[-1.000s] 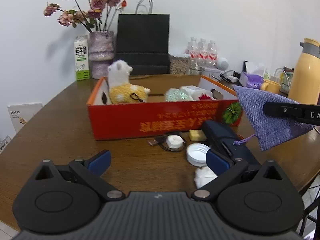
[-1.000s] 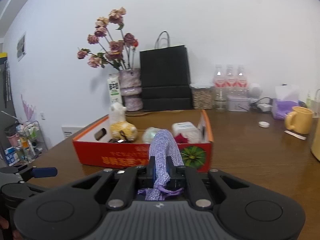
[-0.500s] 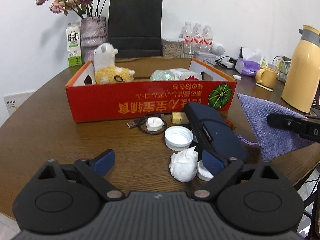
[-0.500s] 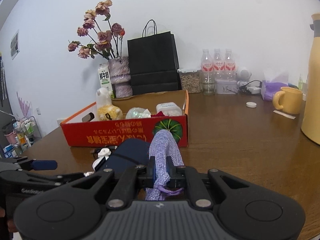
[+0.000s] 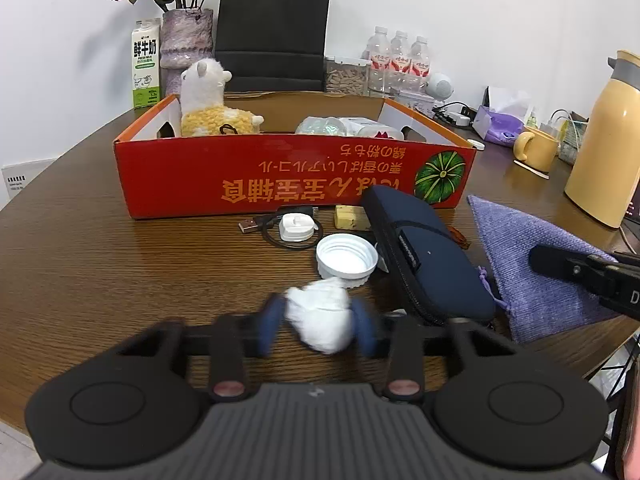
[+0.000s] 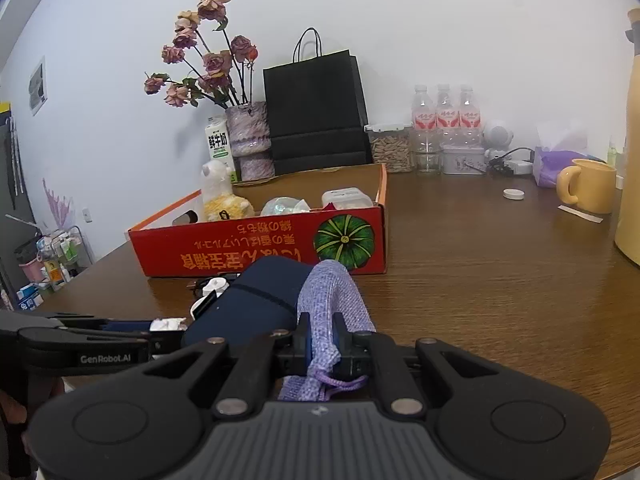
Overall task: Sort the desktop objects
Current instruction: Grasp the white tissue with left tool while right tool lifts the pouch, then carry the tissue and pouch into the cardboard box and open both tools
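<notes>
two low, level grippers: left gripper (image 5: pixel 318 326) pinching tissue wad (image 5: pixel 320 316), right gripper (image 6: pixel 322 346) clamped on purple pouch (image 6: pixel 330 300)

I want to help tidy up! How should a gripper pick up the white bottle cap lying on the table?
The white cap lies open side up, so its thin rim stands free. I'd come straight down from above with one finger inside the cup and one outside, on its left edge; the dark blue case crowds its right side and the crumpled tissue sits just in front.
</notes>
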The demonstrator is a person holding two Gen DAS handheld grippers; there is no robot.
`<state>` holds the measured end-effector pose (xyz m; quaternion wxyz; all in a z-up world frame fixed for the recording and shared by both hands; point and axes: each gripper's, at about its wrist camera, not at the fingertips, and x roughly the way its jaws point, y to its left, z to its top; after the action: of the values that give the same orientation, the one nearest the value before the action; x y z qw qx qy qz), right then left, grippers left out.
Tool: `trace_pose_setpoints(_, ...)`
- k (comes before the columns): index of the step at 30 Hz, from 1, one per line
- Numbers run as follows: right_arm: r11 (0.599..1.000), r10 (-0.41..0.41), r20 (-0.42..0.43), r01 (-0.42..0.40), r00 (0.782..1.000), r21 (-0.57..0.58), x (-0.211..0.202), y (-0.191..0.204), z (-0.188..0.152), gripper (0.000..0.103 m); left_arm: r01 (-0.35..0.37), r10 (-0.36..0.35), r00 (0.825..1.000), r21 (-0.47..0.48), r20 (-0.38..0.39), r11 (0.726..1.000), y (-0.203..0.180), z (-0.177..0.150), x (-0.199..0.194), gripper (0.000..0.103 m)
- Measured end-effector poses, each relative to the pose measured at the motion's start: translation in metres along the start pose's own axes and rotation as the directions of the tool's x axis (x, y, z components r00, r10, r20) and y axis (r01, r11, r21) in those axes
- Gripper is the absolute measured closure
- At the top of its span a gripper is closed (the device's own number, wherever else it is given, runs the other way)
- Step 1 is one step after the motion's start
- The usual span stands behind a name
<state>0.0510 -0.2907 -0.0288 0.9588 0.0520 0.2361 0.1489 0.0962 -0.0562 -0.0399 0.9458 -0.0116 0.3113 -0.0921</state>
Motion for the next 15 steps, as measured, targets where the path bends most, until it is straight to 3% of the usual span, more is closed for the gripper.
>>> trace_pose_setpoints(7,1.0,0.003,0.015,-0.003,1.0,-0.004,-0.002,0.003,0.004,0.095,0.008,-0.008,1.0,0.0,0.022,1.0,0.001,0.004,-0.006,0.08)
trace_pose_setpoints(15,0.999,0.011,0.098,-0.007,0.995,-0.038,-0.012,0.009,0.035,0.095,-0.015,0.014,0.992,0.009,0.127,1.0,0.009,0.032,-0.022,0.08)
